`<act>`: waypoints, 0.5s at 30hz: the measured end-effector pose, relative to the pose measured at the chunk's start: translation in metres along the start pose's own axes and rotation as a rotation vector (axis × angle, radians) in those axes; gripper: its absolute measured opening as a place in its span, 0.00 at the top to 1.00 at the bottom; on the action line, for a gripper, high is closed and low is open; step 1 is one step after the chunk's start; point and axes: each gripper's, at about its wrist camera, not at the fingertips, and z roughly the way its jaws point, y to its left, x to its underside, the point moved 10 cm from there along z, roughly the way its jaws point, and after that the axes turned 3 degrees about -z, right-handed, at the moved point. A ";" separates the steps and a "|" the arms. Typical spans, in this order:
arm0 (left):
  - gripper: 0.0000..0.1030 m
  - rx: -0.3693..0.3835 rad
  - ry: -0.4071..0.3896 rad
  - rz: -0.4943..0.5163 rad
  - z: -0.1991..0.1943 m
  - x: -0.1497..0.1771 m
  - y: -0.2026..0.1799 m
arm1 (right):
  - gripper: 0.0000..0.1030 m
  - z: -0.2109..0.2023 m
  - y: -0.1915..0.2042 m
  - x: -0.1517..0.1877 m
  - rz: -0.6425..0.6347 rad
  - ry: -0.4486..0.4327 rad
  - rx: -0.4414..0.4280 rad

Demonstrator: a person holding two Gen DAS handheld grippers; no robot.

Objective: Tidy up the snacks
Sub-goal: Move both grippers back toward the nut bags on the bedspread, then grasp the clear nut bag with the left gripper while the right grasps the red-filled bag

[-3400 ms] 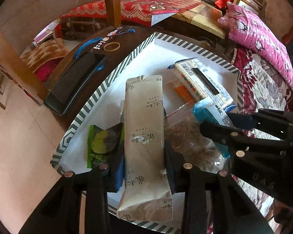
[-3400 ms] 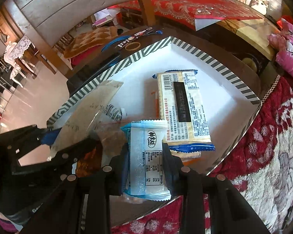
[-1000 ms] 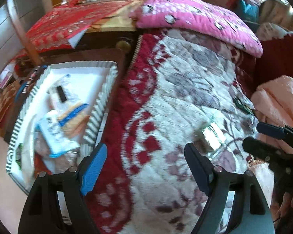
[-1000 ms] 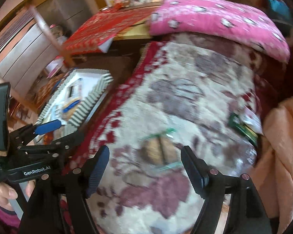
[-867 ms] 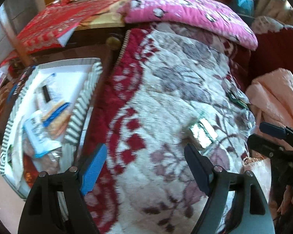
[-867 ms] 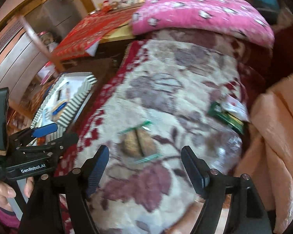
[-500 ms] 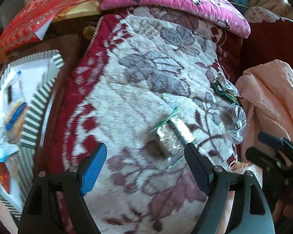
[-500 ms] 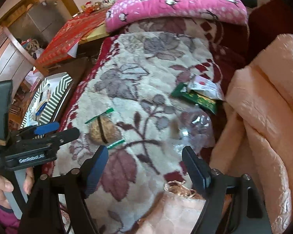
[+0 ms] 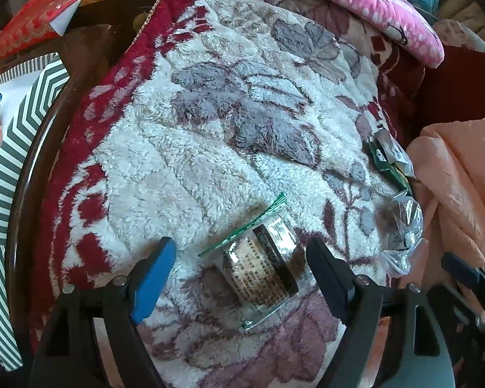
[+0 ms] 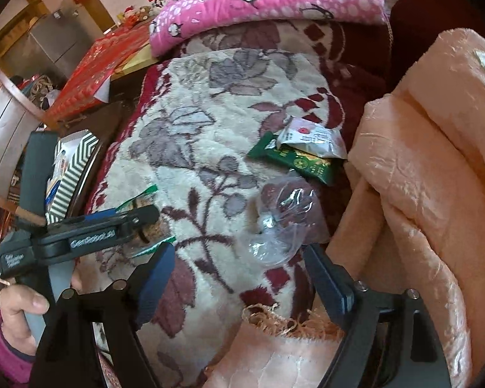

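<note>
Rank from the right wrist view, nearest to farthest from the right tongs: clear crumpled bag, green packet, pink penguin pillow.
1. Clear crumpled bag: just ahead of the open right tongs, on the floral blanket.
2. Green packet: farther up, right of centre, partly under a white packet.
3. Pink penguin pillow: along the blanket's far edge.

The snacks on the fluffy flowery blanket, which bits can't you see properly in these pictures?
- Clear green-edged snack packet: right wrist view, mostly behind the left gripper.
- Dark green snack wrapper: right wrist view, top end under the silver-white pouch; printing too small.
- Crumpled clear plastic bag: contents unclear through glare, both views.
- Striped white tray: left wrist view, cut by the left edge.
</note>
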 end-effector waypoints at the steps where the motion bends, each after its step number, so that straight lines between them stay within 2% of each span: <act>1: 0.20 0.001 0.001 0.003 0.000 0.000 0.001 | 0.16 0.002 -0.002 -0.002 0.008 0.000 0.000; 4: 0.20 -0.008 0.004 0.020 -0.001 -0.001 0.005 | 0.15 0.012 -0.010 -0.010 0.055 -0.003 -0.005; 9: 0.19 -0.004 0.015 0.017 0.000 -0.002 0.007 | 0.14 0.039 -0.032 -0.024 0.118 0.022 0.059; 15: 0.18 -0.030 0.020 0.033 0.006 0.001 0.002 | 0.15 0.077 -0.041 -0.025 0.153 0.081 0.040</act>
